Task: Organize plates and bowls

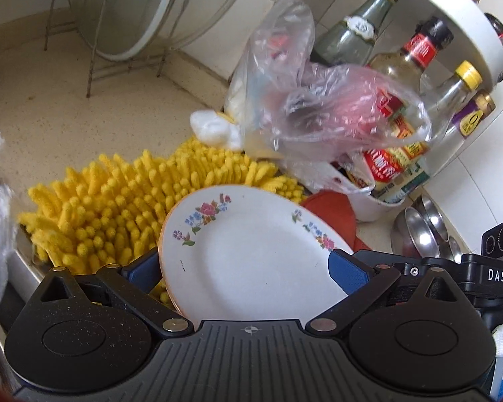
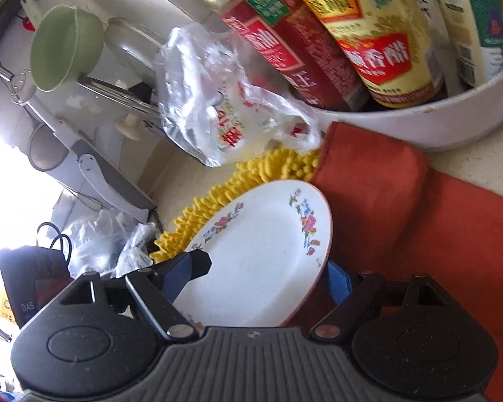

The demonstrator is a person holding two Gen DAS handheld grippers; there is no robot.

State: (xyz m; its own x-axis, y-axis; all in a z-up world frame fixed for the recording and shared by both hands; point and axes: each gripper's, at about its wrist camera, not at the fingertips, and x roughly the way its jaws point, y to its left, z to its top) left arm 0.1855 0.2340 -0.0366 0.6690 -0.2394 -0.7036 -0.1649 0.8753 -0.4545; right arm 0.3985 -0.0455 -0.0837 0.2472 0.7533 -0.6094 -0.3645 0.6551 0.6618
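Observation:
A white plate with a flower pattern (image 1: 251,251) sits tilted between the blue pads of my left gripper (image 1: 248,268), which is shut on it above a yellow chenille mat (image 1: 110,207). In the right wrist view a flowered white plate (image 2: 261,258) sits tilted between the pads of my right gripper (image 2: 261,274), which is shut on it. I cannot tell whether both views show one plate. The right gripper's body shows at the right edge of the left wrist view (image 1: 496,274).
A white round tray (image 2: 419,124) holds several sauce bottles (image 2: 369,33). Crumpled plastic bags (image 1: 312,100) lie beside it. An orange cloth (image 2: 402,217) lies on the counter. Steel bowls (image 1: 422,231) stand at right. A wire rack holds a glass lid (image 1: 144,10).

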